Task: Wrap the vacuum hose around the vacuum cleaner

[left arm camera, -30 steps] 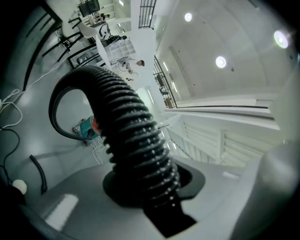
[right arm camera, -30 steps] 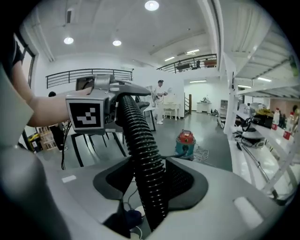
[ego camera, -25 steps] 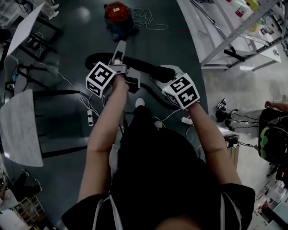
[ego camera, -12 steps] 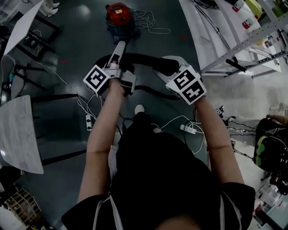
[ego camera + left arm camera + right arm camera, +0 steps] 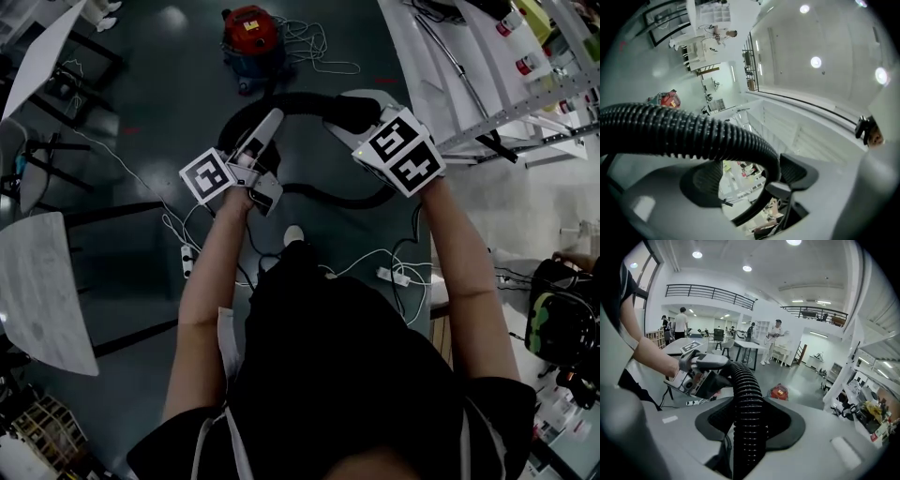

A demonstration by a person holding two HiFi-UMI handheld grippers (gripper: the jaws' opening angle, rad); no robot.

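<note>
Person standing in a dark top, both forearms stretched forward over a dark floor (image 5: 159, 84).

Left gripper (image 5: 749, 177): jaws apart, and they have just been opening. The black ribbed vacuum hose (image 5: 292, 97) comes in from the left and bends down between them. It lies close to the right pad, with open space between it and the left pad, so it is not clamped.

Right gripper (image 5: 750, 422): clamped on the same hose, a dark pad against it on each side. The jaws have just drawn in a little. From this grip the hose rises and bends over toward the left gripper.

Head view: the hose arches from one gripper to the other. A second run of it curves lower down, between the arch and the person's feet.

Floor by the feet: one white power strip (image 5: 187, 253) on the left, another (image 5: 397, 277) on the right, thin cables between them.

Farther out: the red vacuum cleaner (image 5: 249, 32) stands on the floor well beyond the grippers. No hose is wound round it, and where the hose joins it cannot be made out. A loose white cord (image 5: 314, 47) lies just beside it on the right.

Edges: pale table (image 5: 42, 291) on the left, white shelf rack (image 5: 487, 66) on the right.

Far background, right gripper view: people (image 5: 680, 322) standing among tables.
</note>
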